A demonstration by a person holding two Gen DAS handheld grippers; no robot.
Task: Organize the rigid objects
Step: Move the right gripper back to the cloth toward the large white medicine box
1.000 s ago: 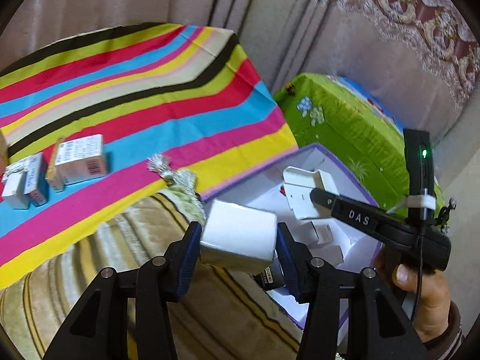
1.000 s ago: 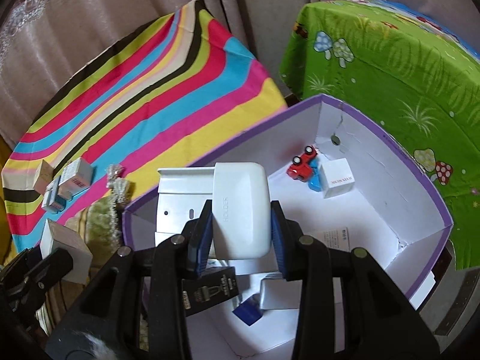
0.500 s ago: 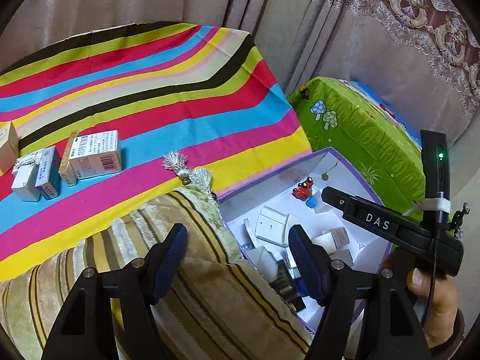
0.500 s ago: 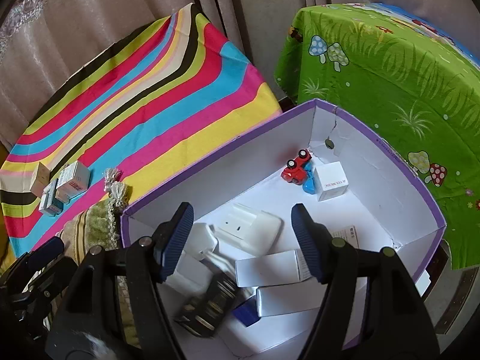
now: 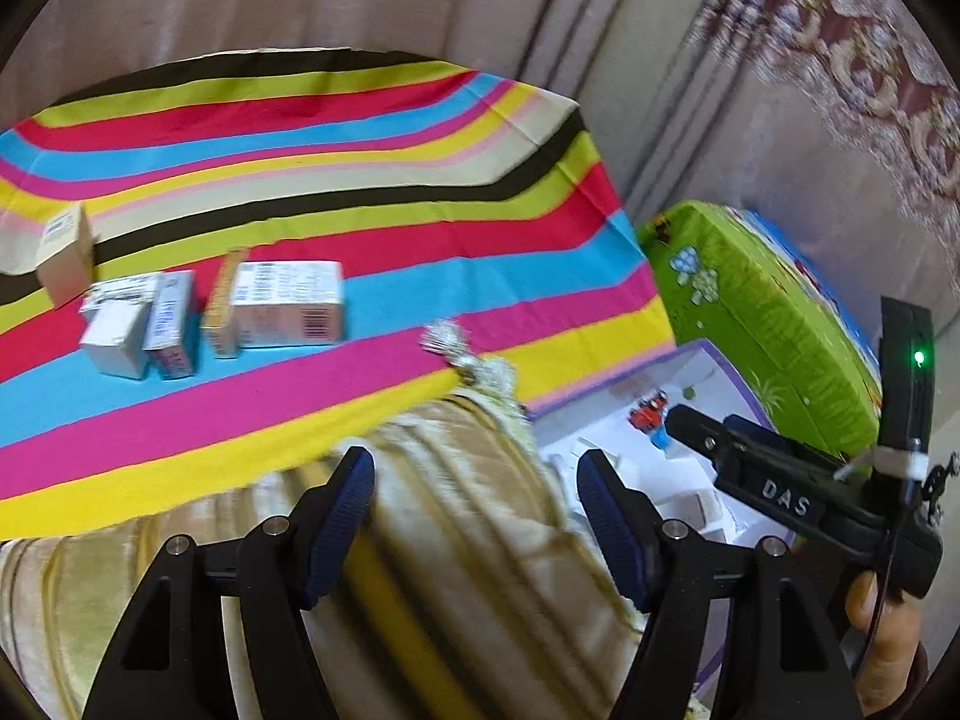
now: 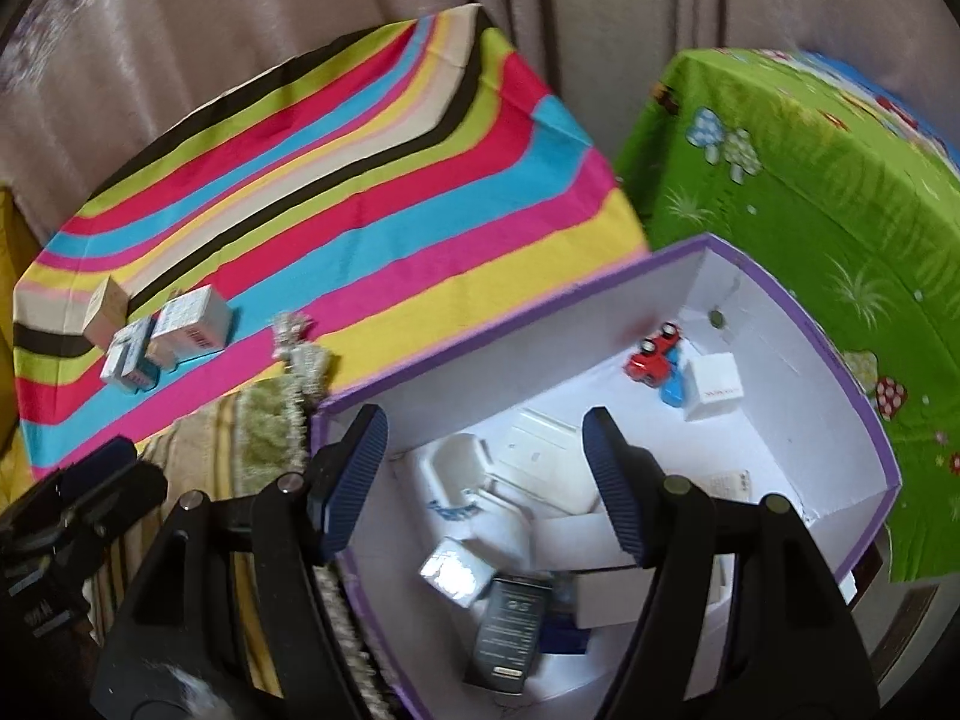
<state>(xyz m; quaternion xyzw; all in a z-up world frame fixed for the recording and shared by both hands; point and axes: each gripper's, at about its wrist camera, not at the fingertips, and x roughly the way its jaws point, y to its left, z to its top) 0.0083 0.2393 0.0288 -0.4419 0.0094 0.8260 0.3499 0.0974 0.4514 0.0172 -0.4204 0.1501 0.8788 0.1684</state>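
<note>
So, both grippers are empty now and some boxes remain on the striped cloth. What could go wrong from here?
1. The small boxes stand tightly together on the striped cloth; closing the open left gripper on one may knock over its neighbours.
2. The purple-rimmed box already holds a loose pile near the open right gripper; further drops could land on it and slide.

Counter cloth (image 5: pixel 360 180): multicolour stripes w/ black. Storage box (image 6: pixel 798 324): white inside, purple rim. Toy car (image 6: pixel 651 360): red. Other cloth (image 6: pixel 810 180): green w/ mushrooms. Claw pads (image 6: pixel 354 480): dark blue.
</note>
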